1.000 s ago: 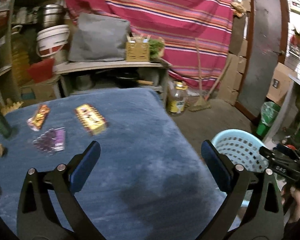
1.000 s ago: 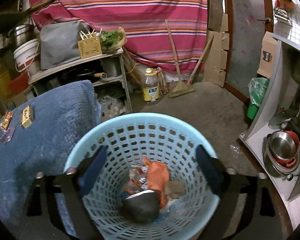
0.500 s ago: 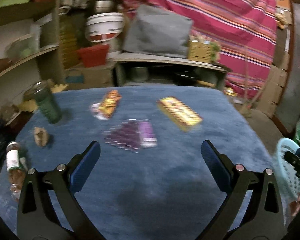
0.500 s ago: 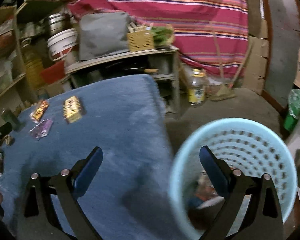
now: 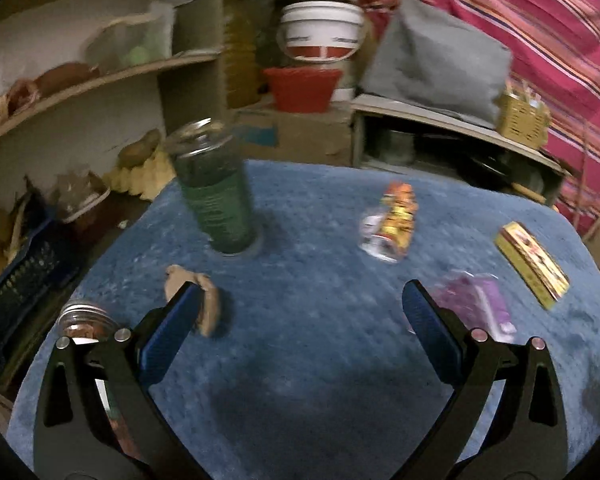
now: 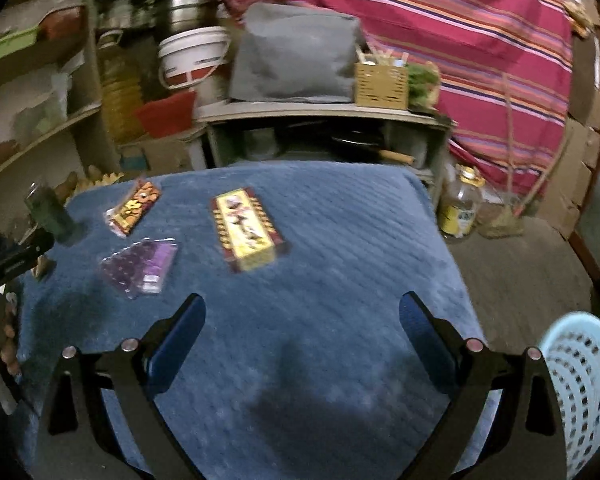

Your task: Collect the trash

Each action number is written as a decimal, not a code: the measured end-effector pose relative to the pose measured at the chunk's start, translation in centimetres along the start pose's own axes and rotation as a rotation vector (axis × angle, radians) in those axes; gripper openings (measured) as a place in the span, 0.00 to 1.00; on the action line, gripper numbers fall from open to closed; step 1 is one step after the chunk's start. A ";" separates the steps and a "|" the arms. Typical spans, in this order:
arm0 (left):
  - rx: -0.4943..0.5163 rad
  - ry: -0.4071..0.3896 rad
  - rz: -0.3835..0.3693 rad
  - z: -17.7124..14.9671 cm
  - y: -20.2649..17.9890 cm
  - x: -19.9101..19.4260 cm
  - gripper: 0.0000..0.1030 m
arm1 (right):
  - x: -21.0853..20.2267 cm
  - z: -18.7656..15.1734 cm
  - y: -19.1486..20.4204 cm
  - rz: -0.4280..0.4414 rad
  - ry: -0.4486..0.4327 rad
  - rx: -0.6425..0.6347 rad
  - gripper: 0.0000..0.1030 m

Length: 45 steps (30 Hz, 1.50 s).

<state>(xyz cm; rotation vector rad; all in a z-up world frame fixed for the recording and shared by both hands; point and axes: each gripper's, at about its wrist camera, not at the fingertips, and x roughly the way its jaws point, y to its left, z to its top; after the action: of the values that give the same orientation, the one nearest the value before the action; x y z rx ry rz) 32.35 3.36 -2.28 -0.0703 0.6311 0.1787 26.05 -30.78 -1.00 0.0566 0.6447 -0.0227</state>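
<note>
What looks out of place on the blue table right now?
Litter lies loose on the blue cloth: a yellow box, an orange wrapper, a purple packet and a crumpled brown scrap. A green jar stands with no lid. Nothing looks spilled or broken. Both grippers are open and empty.

You've got three flat packets on the blue-covered table (image 6: 340, 240): one orange wrapper (image 6: 134, 208), one purple packet (image 6: 142, 266), one yellow box (image 6: 246, 230). One green can (image 5: 216, 196) stands upright there, and one crumpled brown scrap (image 5: 200, 300) lies near it. One lidded jar (image 5: 82, 320) shows at the table's left edge. One light blue basket (image 6: 584, 384) sits off the right side. Two grippers are in play, the left gripper (image 5: 300, 320) and the right gripper (image 6: 302, 324), each with two blue-padded jaws spread wide and nothing between them.
</note>
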 end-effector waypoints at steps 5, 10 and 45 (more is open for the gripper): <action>-0.027 -0.006 0.071 0.6 1.8 1.6 0.95 | 1.7 1.3 2.2 0.026 0.006 -0.030 0.93; -0.048 0.040 0.103 0.6 2.8 4.0 0.94 | 3.5 2.5 3.6 0.038 0.011 -0.052 0.93; -0.072 0.171 0.159 0.8 3.4 8.9 0.90 | 19.6 9.9 23.6 0.087 0.125 -0.240 0.93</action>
<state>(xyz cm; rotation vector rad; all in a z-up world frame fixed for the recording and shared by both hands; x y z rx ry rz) 39.22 8.07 -6.94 -0.1057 0.8018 0.3516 48.61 -7.92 -3.82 -0.1469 0.7653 0.1433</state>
